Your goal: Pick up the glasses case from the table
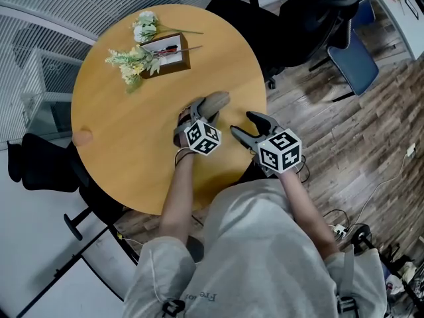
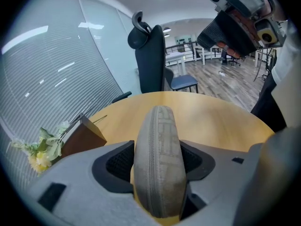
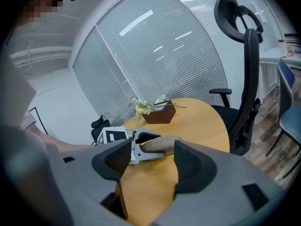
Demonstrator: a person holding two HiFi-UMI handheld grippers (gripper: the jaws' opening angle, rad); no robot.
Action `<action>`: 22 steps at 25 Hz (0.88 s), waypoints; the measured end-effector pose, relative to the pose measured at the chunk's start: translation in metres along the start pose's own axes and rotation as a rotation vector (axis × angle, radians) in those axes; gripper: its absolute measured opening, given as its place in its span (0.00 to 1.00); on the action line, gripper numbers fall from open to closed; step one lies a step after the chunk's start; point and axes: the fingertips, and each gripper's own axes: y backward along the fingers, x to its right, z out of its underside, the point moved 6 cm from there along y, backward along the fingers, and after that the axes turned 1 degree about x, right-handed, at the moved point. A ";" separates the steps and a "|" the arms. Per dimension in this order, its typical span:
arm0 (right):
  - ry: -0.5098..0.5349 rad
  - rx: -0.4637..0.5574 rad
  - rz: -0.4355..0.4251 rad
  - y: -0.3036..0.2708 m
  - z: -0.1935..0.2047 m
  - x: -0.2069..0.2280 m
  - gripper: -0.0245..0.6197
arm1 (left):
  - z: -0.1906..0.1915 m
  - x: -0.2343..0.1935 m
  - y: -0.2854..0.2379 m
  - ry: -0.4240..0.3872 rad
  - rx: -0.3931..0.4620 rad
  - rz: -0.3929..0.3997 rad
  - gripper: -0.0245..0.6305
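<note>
A: Where was the glasses case (image 1: 216, 101) against the jaws?
B: Right between the jaws of the left gripper (image 2: 158, 157). The grey-brown case ran lengthwise away from that camera, zip seam facing it, and both dark pads (image 2: 117, 164) looked pressed on its sides, so the jaws stood fairly wide, holding it. Taking the brown box (image 1: 169, 52) as the mark, the case lay well apart from it on the round table (image 1: 112, 144), on the person's side and somewhat to the right

A: And the right gripper (image 1: 244, 124)?
B: Its jaws stood apart with nothing in them. It hung beyond the case from the box, near the case but not touching it

A: What could you not make out?
B: In the head view the left gripper's marker cube (image 1: 202, 138) covered the case's near end; only the end nearer the box showed. In the left gripper view the gripper's body cut off the case's lower end, and I could not tell whether it rested on the table or was just off it. In the right gripper view only a tan strip showed behind the left gripper

A: Room to move?
B: Open wood lay between the box and the case. On the side away from the box the table's edge was near, with a black office chair (image 1: 291, 18) and a blue chair (image 1: 354, 61) beyond it. The flowers (image 1: 132, 61) lay just beside the box, well apart from both grippers
</note>
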 end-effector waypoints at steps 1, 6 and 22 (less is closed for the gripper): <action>0.000 0.001 0.002 0.000 0.000 0.000 0.47 | 0.000 0.000 0.000 0.008 0.002 -0.002 0.44; 0.003 -0.001 0.004 0.001 0.001 -0.001 0.47 | 0.002 0.001 0.002 0.038 -0.001 -0.005 0.43; 0.053 -0.023 -0.020 0.025 0.000 -0.008 0.47 | -0.003 0.005 0.039 0.196 0.037 -0.093 0.43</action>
